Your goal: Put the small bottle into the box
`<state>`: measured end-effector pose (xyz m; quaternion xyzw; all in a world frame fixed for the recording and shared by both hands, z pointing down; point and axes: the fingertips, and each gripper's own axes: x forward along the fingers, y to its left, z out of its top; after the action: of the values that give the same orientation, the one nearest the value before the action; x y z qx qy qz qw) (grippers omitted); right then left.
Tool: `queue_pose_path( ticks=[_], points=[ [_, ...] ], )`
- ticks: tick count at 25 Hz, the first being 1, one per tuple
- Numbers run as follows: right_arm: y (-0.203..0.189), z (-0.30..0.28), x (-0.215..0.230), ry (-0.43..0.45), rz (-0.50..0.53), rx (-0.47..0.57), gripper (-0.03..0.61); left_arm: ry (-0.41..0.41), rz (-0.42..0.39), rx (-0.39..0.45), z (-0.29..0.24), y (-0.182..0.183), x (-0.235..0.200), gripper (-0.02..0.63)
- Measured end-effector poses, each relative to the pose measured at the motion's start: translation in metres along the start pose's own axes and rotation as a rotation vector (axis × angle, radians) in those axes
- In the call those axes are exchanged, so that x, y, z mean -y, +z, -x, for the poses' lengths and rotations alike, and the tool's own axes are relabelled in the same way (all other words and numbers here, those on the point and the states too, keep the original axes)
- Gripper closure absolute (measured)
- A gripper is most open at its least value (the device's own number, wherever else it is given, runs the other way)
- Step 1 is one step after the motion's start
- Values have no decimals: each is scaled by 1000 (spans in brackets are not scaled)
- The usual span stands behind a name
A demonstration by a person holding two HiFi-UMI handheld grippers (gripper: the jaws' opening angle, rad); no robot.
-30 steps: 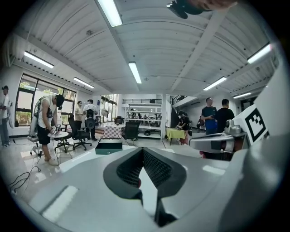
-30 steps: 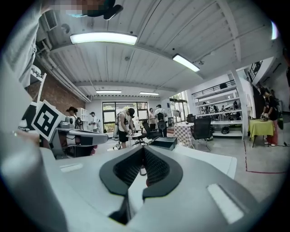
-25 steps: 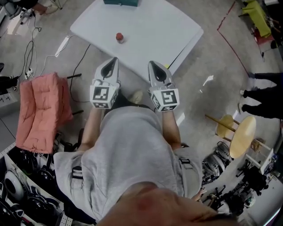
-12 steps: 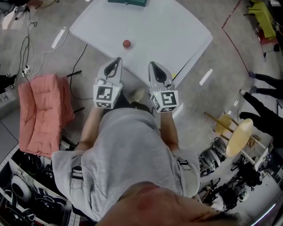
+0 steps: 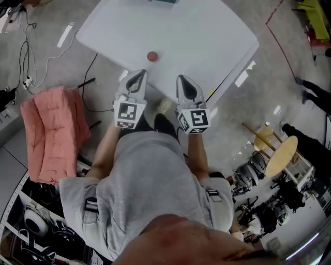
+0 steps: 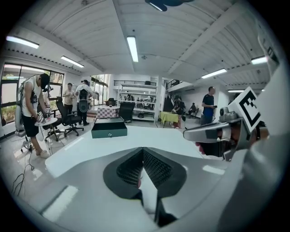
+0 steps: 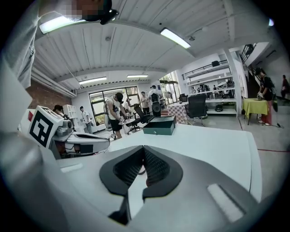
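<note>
A small red bottle (image 5: 152, 56) stands on the white table (image 5: 207, 36), near its front edge. The dark green box (image 6: 108, 128) lies open at the table's far side; it also shows in the right gripper view (image 7: 159, 125). Only the box's edge (image 5: 164, 1) reaches the top of the head view. My left gripper (image 5: 138, 77) and right gripper (image 5: 184, 80) hover side by side at the table's near edge, both shut and empty. The bottle is just beyond them, between their tips. In both gripper views the shut jaws hide most of the bottle.
A pink cushioned seat (image 5: 51, 129) stands on the floor at the left, with cables (image 5: 31, 67) beside it. A round wooden stool (image 5: 282, 155) is at the right. Several people (image 6: 34, 108) and office chairs stand beyond the table.
The person has stepped toward the table. Both grippers have moved forward to its near edge, and the bottle now lies closer to their tips. Both jaws stay shut.
</note>
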<state>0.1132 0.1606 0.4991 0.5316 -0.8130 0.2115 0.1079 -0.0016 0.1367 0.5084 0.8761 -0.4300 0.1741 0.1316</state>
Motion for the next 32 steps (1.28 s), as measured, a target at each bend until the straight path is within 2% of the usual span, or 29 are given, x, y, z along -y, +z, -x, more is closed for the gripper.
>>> queue_pose_path(
  ticks=[7,13,14,15,17,19,21,30,32],
  points=[
    [-16,-20,9,-4,-27,-40,575,-31,14,-26,-26,-13,-5,602],
    [-19,-28,23,-20,-49,-48,575,8,33,-31,-41,-17,-16,600],
    [-19,-29,25,-25,-49,-50,575,0,35,-37,-44,-19,-15,563],
    [-20,-29,26,-30,-48,-52,575,-13,40,-44,-47,-21,-15,494],
    [-22,-30,30,-38,-52,-56,575,-31,50,-58,-53,-23,-13,478],
    [-24,-31,33,-43,-61,-58,575,-35,48,-73,-60,-26,-13,423],
    [-25,-32,38,-50,-68,-61,575,-40,48,-91,-68,-28,-11,399],
    [-28,-39,61,-79,-85,-62,575,-54,16,-151,-95,-41,-7,397],
    [-28,-40,64,-83,-90,-64,575,-50,10,-157,-97,-43,-8,416]
  ],
)
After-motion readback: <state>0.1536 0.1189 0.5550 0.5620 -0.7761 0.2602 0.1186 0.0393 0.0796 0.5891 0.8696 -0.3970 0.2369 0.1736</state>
